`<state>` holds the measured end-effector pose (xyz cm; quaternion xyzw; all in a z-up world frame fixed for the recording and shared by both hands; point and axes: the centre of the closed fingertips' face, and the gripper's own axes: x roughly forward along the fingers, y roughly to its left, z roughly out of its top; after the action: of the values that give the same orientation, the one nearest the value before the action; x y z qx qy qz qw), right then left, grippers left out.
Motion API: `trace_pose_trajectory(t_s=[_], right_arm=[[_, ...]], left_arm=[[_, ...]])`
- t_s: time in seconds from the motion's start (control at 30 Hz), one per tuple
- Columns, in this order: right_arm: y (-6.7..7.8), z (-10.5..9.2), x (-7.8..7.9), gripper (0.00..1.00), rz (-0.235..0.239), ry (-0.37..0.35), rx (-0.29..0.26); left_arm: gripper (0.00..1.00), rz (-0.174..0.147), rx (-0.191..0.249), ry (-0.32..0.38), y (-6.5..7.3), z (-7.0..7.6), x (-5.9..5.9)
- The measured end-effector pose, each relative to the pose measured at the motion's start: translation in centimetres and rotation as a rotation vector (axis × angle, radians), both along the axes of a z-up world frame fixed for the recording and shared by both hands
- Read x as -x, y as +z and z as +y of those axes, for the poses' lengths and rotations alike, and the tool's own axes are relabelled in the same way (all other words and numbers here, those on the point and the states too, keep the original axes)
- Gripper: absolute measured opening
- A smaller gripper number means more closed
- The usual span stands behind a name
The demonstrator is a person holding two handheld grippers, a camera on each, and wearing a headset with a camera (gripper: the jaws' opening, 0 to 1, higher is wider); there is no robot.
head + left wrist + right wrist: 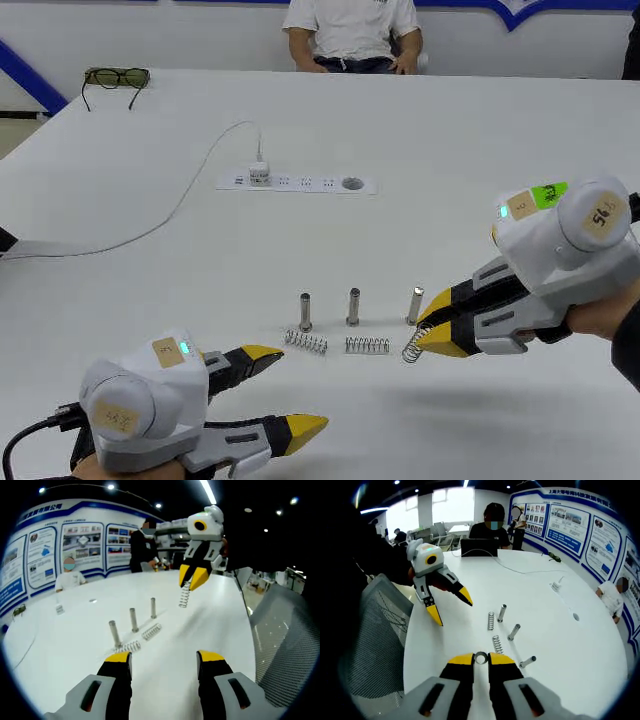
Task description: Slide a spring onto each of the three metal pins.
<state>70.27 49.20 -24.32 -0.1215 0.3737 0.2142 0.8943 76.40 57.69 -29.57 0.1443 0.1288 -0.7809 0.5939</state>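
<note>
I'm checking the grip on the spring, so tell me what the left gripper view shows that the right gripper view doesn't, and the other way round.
Left gripper view: the held spring side-on, its whole length hanging from the shut right gripper above the table.
Right gripper view: that spring end-on, a ring between the jaws, plus the open left gripper and a laptop.
Both: the three pins standing, two springs lying beside them, and the display boards on the wall.
</note>
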Motion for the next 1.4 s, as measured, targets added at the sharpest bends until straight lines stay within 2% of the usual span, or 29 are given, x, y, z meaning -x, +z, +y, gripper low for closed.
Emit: trace_pose_trajectory(t_s=[0.37, 0.73, 0.97, 1.4], right_arm=[[0.5, -3.3, -0.5, 0.12, -0.006, -0.077, 0.024], [0.5, -6.5, -2.0, 0.12, -0.016, -0.189, 0.045], [0.0, -7.6, -2.7, 0.12, -0.013, -0.241, 0.044], [-0.4, -8.2, -3.8, 0.12, 0.002, -0.254, 0.063]], left_arm=[[0.53, -0.002, -0.003, 0.009, -0.1, 0.3, -0.1], [0.52, -0.004, -0.005, 0.019, -0.1, 0.5, -0.5], [0.52, -0.005, -0.008, 0.024, -0.2, 0.7, -0.6], [0.52, -0.007, -0.015, 0.031, -0.4, 0.9, -0.9]])
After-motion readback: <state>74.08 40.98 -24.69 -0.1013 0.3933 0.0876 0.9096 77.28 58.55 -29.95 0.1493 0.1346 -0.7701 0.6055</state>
